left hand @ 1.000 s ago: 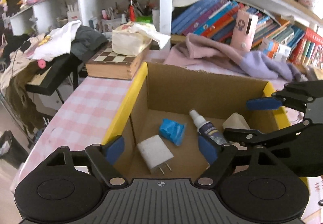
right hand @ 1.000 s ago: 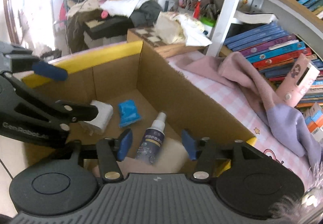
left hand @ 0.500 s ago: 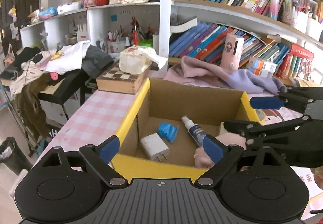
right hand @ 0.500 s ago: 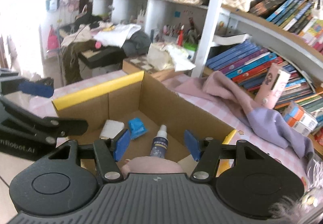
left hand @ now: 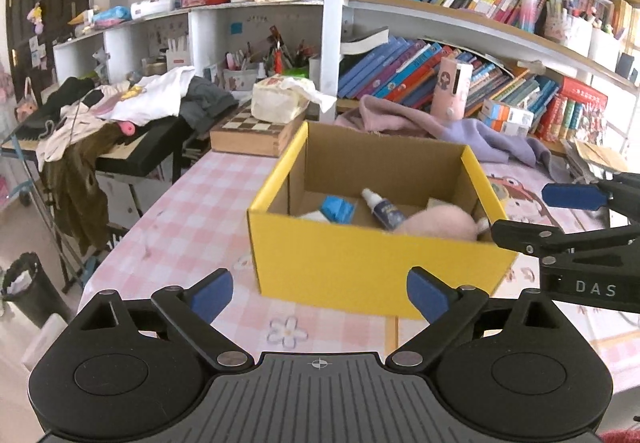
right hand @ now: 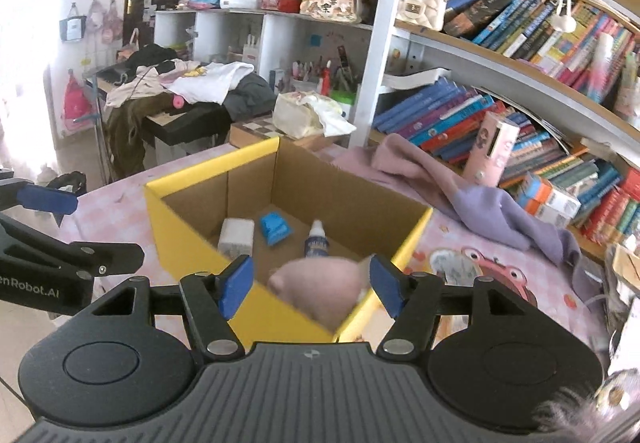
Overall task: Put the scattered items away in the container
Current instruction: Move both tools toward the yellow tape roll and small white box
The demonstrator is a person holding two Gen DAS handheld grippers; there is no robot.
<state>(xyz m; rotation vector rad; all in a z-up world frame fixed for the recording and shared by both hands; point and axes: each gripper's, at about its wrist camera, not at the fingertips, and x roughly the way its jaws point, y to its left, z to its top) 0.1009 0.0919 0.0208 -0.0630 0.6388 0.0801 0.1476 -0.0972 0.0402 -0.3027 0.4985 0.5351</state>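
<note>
Yellow cardboard box (left hand: 372, 267) w/ fuzzy pink plush (left hand: 434, 223), plastic spray bottle (left hand: 382, 208), left tool (left hand: 319, 293) & right tool (right hand: 311, 285) both opening, empty

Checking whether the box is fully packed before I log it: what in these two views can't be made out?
- White charger: in the left wrist view, mostly hidden behind the box front wall.
- Pink plush: motion-blurred in both views; the box rim cuts its lower part, so its shape is unclear.
- Spray bottle: label too small to read.
- Table right of the box: covered by the right gripper in the left wrist view.
</note>
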